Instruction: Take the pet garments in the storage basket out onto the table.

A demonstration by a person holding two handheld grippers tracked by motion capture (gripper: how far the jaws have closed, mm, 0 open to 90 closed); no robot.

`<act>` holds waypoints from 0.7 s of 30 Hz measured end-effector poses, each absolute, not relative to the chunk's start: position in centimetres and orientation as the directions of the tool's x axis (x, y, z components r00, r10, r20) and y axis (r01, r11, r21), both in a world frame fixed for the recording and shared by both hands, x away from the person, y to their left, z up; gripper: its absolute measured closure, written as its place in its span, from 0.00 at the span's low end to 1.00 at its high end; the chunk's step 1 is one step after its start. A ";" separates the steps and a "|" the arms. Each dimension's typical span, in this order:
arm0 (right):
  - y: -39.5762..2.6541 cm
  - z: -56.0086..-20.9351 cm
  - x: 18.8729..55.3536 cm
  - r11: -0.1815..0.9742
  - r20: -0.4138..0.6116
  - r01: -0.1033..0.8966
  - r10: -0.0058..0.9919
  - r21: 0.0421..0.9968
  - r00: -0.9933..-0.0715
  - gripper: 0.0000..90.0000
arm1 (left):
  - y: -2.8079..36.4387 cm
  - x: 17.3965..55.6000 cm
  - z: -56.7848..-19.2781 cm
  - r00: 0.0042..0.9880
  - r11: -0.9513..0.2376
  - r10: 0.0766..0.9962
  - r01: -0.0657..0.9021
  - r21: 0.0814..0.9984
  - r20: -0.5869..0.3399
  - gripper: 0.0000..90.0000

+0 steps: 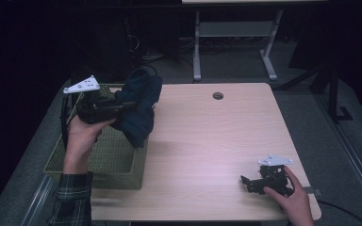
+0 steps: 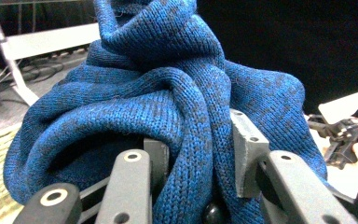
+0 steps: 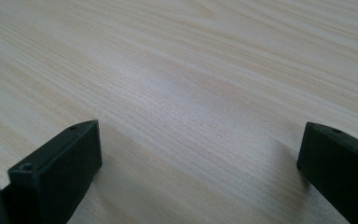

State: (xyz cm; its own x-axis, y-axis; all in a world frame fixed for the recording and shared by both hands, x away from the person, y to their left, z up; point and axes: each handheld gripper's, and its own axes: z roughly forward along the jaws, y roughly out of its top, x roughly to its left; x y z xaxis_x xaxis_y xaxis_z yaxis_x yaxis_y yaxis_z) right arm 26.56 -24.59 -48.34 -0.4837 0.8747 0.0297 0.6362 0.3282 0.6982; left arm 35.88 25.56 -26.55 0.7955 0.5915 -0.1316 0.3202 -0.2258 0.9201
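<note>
1. Blue knitted wool is seen bunched in the left gripper: a dark blue knit scarf is pinched between its jaws, thick folds squeezed tight in the left gripper view.

2. The scarf is held up in the air, above the far right corner of the olive woven basket at the table's left edge; its lower end hangs just over the basket's right rim and the wooden table.

3. Progress, as judged from this: the grasp and lift are made, and the scarf is clear of the basket floor. Whether it is being brought out or put in cannot be told. The setting down is yet to be done, and no spreading or folding has been started.

4. Long axis: the bundle is hung roughly upright, leaning a little, with a knotted mass at the top and a tapered tail pointed down and toward the person. It is gripped near its upper middle.

5. The right gripper is rested low on the near right of the table, well apart from the scarf. Its jaws are spread wide over bare wood grain in the right gripper view, and nothing is held between them.
</note>
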 end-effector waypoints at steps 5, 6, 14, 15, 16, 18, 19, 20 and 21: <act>-24.6 -48.3 26.6 0.328 0.030 0.637 0.875 0.698 -0.483 0.00 | 24.0 36.0 -26.4 0.814 -0.235 0.567 0.305 0.923 -0.125 0.72; -24.6 -48.3 26.6 0.328 0.030 0.637 0.875 0.698 -0.483 0.00 | 23.7 36.0 -26.4 0.817 -0.237 0.563 0.305 0.922 -0.125 0.72; -24.6 -48.3 26.5 0.328 0.031 0.637 0.875 0.698 -0.484 0.00 | 21.0 36.2 -26.5 0.849 -0.254 0.515 0.288 0.923 -0.123 0.72; -24.6 -48.3 26.5 0.328 0.030 0.637 0.875 0.697 -0.483 0.00 | 20.7 36.2 -26.6 0.852 -0.255 0.508 0.287 0.923 -0.125 0.72; -24.6 -48.3 26.5 0.328 0.030 0.637 0.875 0.697 -0.483 0.00 | 20.3 36.3 -26.6 0.857 -0.259 0.500 0.285 0.923 -0.125 0.72; -24.6 -48.3 26.5 0.328 0.030 0.637 0.875 0.697 -0.483 0.00 | 19.6 36.3 -26.7 0.863 -0.264 0.490 0.283 0.922 -0.124 0.72; -24.6 -48.3 26.5 0.328 0.030 0.637 0.875 0.697 -0.483 0.00 | 19.3 36.4 -26.8 0.865 -0.268 0.486 0.283 0.921 -0.125 0.72; -24.6 -48.3 26.5 0.328 0.030 0.637 0.875 0.698 -0.483 0.00 | 18.9 36.4 -26.9 0.868 -0.271 0.481 0.283 0.920 -0.125 0.72; -24.6 -48.3 26.5 0.328 0.030 0.637 0.875 0.698 -0.483 0.00 | 18.5 36.5 -27.1 0.871 -0.274 0.475 0.281 0.920 -0.124 0.72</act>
